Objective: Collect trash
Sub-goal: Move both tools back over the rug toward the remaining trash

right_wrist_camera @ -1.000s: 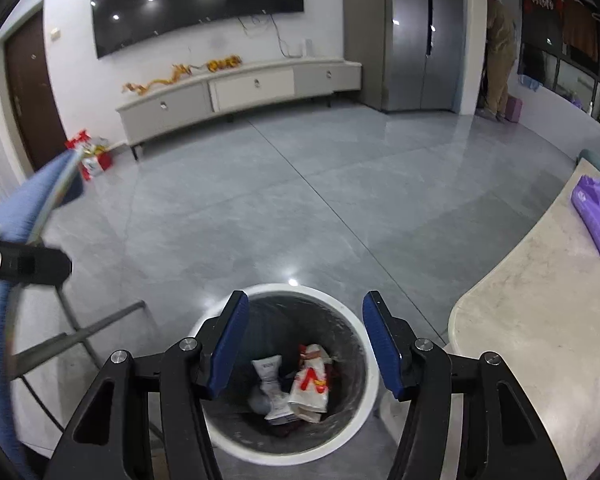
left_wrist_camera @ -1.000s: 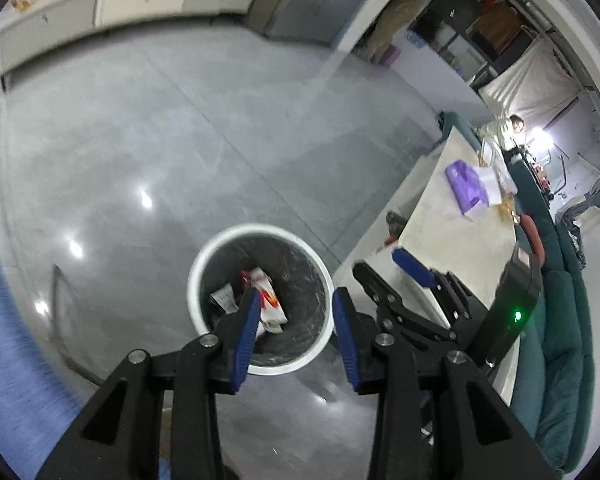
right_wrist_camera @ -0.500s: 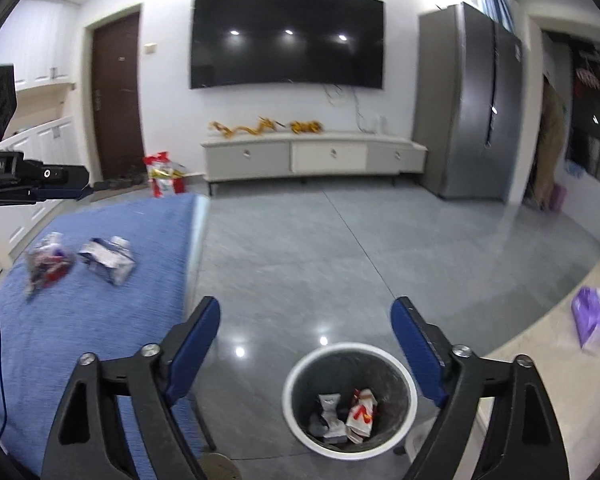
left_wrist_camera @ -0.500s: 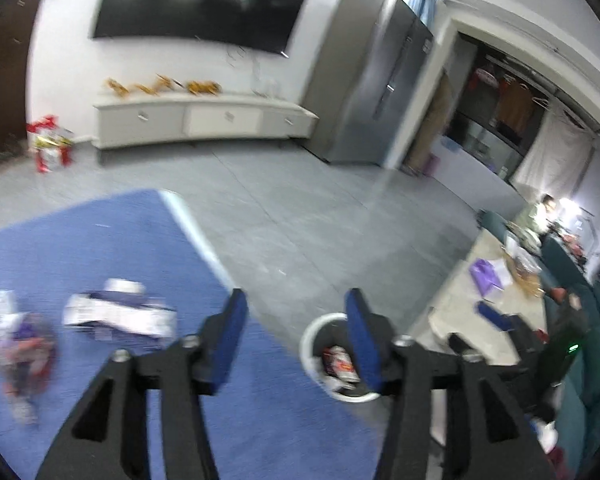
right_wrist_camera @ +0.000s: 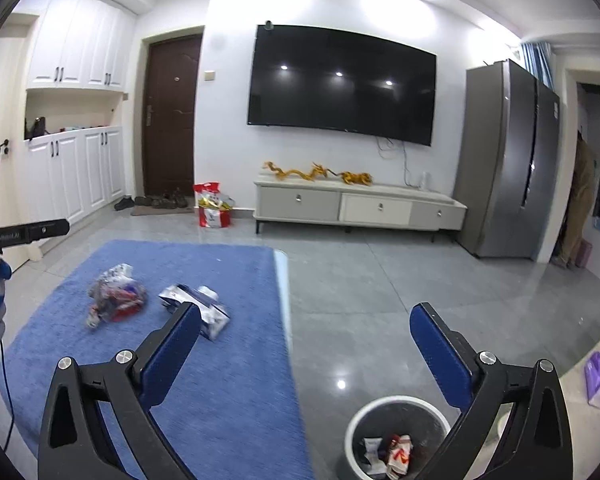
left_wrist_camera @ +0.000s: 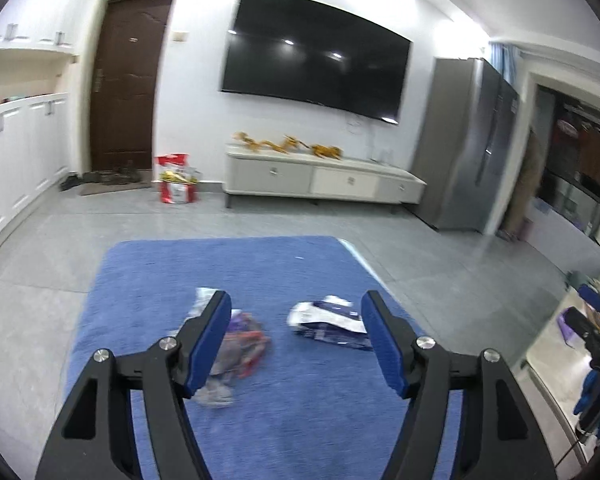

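Two pieces of trash lie on a blue surface (left_wrist_camera: pixel 300 400): a crumpled clear and red wrapper (left_wrist_camera: pixel 244 344) (right_wrist_camera: pixel 114 298) and a white and dark blue packet (left_wrist_camera: pixel 328 322) (right_wrist_camera: pixel 204 308). My left gripper (left_wrist_camera: pixel 296 340) hangs above them, its jaws opening with nothing between the pads. My right gripper (right_wrist_camera: pixel 306 352) is further right, its jaws opening wide and empty. Below it stands a white-rimmed trash bin (right_wrist_camera: pixel 396 436) holding several wrappers.
Grey tiled floor (right_wrist_camera: pixel 400 300) surrounds the blue surface. A TV cabinet (right_wrist_camera: pixel 360 206), a grey fridge (right_wrist_camera: pixel 508 160), a red bag (right_wrist_camera: pixel 214 206) and a door stand at the far wall. A pale table edge with a purple pack (right_wrist_camera: pixel 598 378) is at the right.
Both grippers rose and swung left, away from the bin toward the blue surface with the wrappers. Both jaws opened wider. The bin left the left wrist view.
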`<state>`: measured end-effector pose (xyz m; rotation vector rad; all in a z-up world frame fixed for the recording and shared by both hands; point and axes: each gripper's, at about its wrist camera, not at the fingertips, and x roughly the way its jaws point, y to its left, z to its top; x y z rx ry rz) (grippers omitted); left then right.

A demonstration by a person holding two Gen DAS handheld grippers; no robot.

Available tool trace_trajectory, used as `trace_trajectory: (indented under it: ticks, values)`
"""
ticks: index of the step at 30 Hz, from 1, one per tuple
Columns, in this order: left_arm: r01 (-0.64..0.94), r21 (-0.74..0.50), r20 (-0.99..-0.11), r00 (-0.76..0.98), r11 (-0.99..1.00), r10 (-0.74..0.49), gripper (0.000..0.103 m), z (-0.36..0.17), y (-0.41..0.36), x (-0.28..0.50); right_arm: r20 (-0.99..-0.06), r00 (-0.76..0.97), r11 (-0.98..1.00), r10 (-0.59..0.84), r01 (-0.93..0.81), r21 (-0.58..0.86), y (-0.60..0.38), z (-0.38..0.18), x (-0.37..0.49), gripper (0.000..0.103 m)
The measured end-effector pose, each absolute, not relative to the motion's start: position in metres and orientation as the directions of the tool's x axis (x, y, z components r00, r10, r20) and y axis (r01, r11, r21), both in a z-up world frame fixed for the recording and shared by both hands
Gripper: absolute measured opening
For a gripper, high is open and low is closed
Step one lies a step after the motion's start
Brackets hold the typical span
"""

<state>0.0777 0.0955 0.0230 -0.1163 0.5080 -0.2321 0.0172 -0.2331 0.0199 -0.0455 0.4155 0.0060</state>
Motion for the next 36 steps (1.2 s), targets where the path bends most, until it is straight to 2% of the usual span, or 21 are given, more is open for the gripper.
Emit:
trace_trajectory:
  ticks: [7,15,28,36]
  values:
    - [0.126,-0.197,-0.419,0.886,0.972,-0.200,0.066,0.008,0.144,0.051,-0.383,0.924,0.990,0.005,-0.058,-0.126,-0.176,0.021,0.020,0.103]
    - [0.103,-0.125,-0.427,0.892,0.987,-0.148,0.066,0.008,0.160,0.028,-0.380,0.923,0.989,0.064,-0.110,-0.100,-0.140,0.014,0.022,0.103]
    - [0.091,-0.025,-0.448,0.889,0.996,-0.093,0.066,-0.009,0.132,0.018,-0.416,0.894,0.982,0.165,-0.186,-0.011,-0.124,-0.007,0.035,0.103]
    - [0.092,0.012,-0.469,0.880,0.996,-0.076,0.066,-0.022,0.118,0.022,-0.453,0.874,0.977,0.174,-0.212,-0.034,-0.112,-0.018,0.042,0.103]
